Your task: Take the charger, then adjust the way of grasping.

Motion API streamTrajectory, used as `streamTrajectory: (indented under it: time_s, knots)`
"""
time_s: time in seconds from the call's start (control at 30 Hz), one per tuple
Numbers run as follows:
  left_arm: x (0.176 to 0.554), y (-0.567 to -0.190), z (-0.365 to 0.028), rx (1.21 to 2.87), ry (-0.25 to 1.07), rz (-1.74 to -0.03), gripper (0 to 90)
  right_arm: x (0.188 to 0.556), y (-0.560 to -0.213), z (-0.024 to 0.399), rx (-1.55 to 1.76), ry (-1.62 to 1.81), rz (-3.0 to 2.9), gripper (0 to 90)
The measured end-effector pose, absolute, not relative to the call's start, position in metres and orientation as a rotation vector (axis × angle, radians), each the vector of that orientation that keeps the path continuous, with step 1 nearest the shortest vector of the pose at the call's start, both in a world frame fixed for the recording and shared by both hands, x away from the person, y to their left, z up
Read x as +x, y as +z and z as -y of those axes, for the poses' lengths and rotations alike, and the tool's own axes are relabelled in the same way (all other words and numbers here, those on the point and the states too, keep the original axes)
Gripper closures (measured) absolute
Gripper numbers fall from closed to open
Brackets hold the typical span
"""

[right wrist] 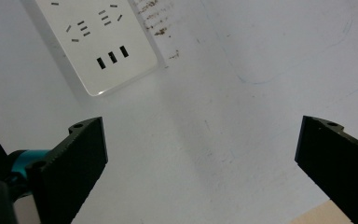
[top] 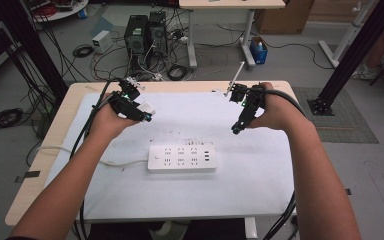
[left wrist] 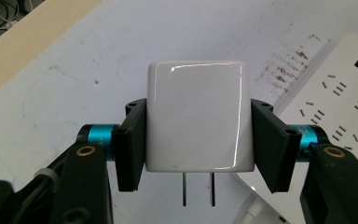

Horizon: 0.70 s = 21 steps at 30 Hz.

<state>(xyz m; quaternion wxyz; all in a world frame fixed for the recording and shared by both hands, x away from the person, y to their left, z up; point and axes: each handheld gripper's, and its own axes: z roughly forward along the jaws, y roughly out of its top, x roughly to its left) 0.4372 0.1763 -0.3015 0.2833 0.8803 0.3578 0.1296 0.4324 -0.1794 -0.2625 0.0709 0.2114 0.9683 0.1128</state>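
1. Left gripper (left wrist: pixel 196 140) pinches a glossy white charger (left wrist: pixel 196 114) by its flat sides; two thin metal prongs (left wrist: pixel 198 189) stick out free.
2. Judged: pickup done, plugging left; the matte white power strip (top: pixel 182 158) lies below, between both grippers.
3. Right gripper (right wrist: pixel 200 154) stands spread, holding nothing.

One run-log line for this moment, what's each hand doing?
left tongs: shut on charger, prongs free | right tongs: open, nothing between | power strip: flat on table, sockets free

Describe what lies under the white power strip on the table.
The power strip lies flat on a white mat covering the table. The mat shows around it; whatever sits directly beneath the strip is hidden.
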Motion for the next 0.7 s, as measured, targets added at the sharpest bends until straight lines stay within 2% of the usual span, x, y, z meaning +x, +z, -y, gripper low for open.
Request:
streamTrajectory:
  time_s: [0.7]
  knots:
    - [0.4327,-0.3000,-0.1730,2.392,0.355,-0.881,42.6,0.4344,-0.2596,0.1806,0.636,0.339,-2.906,1.6]
